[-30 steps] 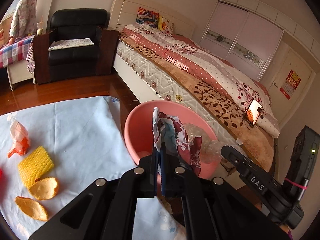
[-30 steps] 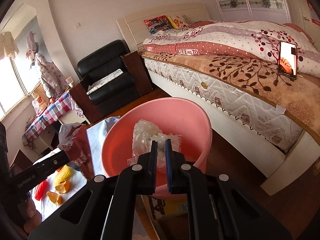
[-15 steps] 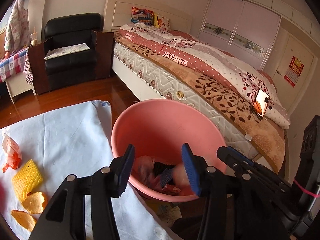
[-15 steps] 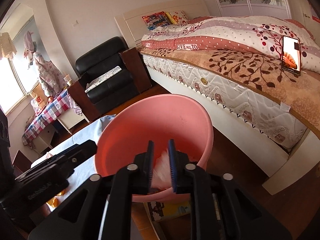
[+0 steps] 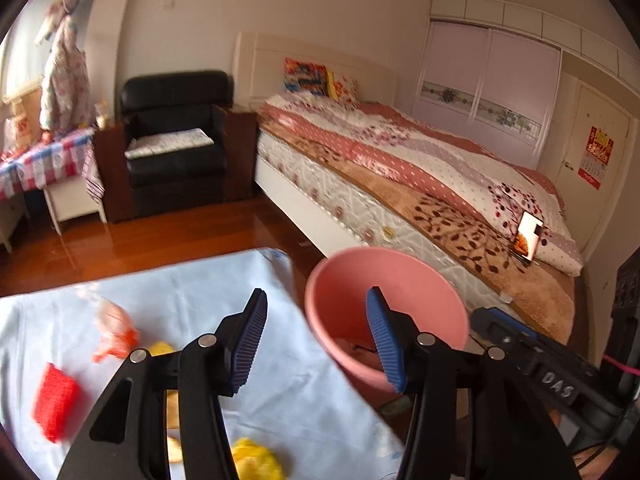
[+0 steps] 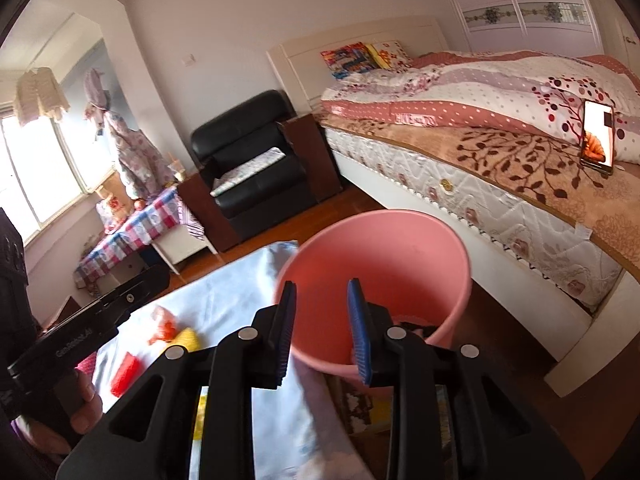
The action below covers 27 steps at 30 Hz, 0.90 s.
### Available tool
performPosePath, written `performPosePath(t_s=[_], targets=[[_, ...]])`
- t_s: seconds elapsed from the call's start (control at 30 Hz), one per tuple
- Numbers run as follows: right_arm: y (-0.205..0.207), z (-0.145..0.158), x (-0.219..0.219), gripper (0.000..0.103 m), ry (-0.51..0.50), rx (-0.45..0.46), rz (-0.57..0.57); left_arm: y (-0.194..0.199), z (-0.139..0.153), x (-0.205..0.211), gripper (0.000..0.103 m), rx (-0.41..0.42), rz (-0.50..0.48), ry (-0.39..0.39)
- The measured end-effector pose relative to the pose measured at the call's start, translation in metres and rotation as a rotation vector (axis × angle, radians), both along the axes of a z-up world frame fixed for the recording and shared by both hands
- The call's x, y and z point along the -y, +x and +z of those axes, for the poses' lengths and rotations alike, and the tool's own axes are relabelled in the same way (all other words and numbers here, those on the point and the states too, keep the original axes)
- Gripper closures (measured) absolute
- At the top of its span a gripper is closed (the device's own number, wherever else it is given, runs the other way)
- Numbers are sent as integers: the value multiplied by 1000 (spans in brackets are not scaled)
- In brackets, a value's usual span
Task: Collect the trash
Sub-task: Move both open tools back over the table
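Both grippers, L (image 5: 316, 338) & R (image 6: 320, 330), just opened, empty; remaining scraps (image 5: 116, 334) lie left of bin (image 5: 404, 268), nearer L.

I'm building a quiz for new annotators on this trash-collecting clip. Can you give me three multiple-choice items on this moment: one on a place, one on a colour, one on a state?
1. Where does the pink bucket stand?
A. on the bed
B. on the floor beside the blue-covered table
C. on the armchair

2. What colour is the mesh sleeve nearest the table's left edge in the left wrist view?
A. red
B. green
C. black

3. How do the left tongs stand?
A. shut on a wrapper
B. shut on the bucket rim
C. open and empty

Answers:
1 B: it stands low against the cloth's edge, the bed behind it.
2 A: it is bright red.
3 C: its pads stand wide apart, with nothing between them.
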State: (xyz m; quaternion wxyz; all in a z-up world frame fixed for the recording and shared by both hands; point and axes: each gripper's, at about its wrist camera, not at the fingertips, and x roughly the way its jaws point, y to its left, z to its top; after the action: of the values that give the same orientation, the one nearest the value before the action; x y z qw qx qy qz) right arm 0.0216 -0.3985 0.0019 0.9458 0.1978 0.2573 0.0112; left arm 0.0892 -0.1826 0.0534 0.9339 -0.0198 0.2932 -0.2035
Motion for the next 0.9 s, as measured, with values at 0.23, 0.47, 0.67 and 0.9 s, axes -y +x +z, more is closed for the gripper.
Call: performPosePath(t_s=[0.23,0.47,0.67,0.9], targets=[[-8,-2,-29,75,53,-30,73,-20,14,-82,52,36,125,-8],[-5,-14,-64,75,21,-75,151,-36,5,-158,52,27,233,-21],[6,-32,-93,75,-5,-132,230,-41,-26,-189,52,-39,275,1],[27,-47,-119,75,-7,-182,290,-38,-70,-197,52,-149,257,12]])
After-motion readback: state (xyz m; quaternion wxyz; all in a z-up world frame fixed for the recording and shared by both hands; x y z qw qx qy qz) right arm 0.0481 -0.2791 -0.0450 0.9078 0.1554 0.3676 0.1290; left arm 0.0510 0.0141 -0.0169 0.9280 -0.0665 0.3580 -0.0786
